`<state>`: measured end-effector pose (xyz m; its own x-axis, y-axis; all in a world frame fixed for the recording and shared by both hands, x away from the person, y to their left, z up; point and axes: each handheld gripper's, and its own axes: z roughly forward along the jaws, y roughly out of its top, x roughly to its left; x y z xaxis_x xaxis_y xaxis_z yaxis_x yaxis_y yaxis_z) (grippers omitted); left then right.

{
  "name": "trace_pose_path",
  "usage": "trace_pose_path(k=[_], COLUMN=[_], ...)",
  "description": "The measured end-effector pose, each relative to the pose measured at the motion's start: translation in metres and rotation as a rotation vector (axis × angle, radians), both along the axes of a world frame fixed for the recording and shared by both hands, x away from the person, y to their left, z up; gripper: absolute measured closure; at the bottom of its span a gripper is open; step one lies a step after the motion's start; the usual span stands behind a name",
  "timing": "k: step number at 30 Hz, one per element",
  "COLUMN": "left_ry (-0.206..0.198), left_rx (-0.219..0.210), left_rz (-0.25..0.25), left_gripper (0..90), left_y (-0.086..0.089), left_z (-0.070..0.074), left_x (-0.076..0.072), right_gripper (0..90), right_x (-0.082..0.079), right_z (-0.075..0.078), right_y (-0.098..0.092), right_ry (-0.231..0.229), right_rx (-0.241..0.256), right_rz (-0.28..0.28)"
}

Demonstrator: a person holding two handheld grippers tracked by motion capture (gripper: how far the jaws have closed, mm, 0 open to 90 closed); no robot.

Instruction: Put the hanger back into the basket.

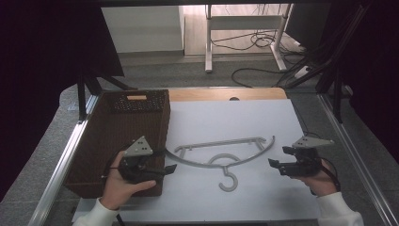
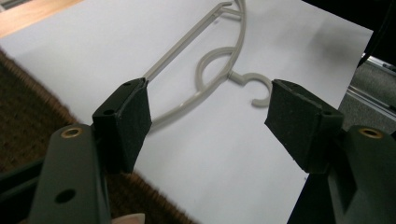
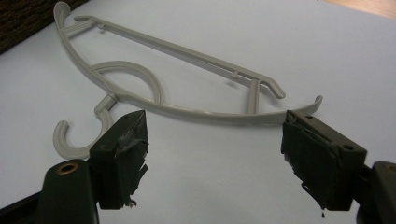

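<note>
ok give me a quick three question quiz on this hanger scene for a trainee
1. True or false: the grey hanger lies flat on the white table surface.
2. Which gripper is nearest the brown basket? A) left gripper B) right gripper
3. Fill in: both grippers' jaws stand ____, with nothing between them.

Key: 1 true; 2 A; 3 open
</note>
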<state>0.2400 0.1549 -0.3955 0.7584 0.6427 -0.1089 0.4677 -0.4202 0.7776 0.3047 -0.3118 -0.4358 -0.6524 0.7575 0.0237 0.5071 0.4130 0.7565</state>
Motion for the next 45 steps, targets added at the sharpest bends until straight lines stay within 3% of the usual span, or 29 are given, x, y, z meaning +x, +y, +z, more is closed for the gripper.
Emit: trace_pose_path(k=[7,17,28,33,45], left_ry=[0.005,0.028,0.043,0.060,0.114], left_rx=[0.026,0.051,0.079,0.072,0.093], left_rz=[-0.048,-0.074,-0.100,-0.094,-0.108], left_gripper=[33.0,35.1,36.7,36.8,37.3], left_y=[-0.026,-0.043,-0.056,-0.059,-0.084], left_z=[0.009,0.007,-0.001,-0.006,-0.022], left_x=[0.013,0.021,0.028,0.032,0.056], right_gripper=[23.8,23.7,23.7,23.8,24.0], right_x=[0.000,0.000,0.001,0.001,0.002], right_z=[0.000,-0.001,-0.004,-0.005,-0.007], right_y=[-0.001,-0.003,-0.001,-0.002,-0.001], right_ry=[0.003,0.004,0.017,0.022,0.030], right_rx=[0.001,-0.001,-0.010,-0.014,-0.020], right_rz=[-0.002,-0.006,-0.005,-0.008,-0.003])
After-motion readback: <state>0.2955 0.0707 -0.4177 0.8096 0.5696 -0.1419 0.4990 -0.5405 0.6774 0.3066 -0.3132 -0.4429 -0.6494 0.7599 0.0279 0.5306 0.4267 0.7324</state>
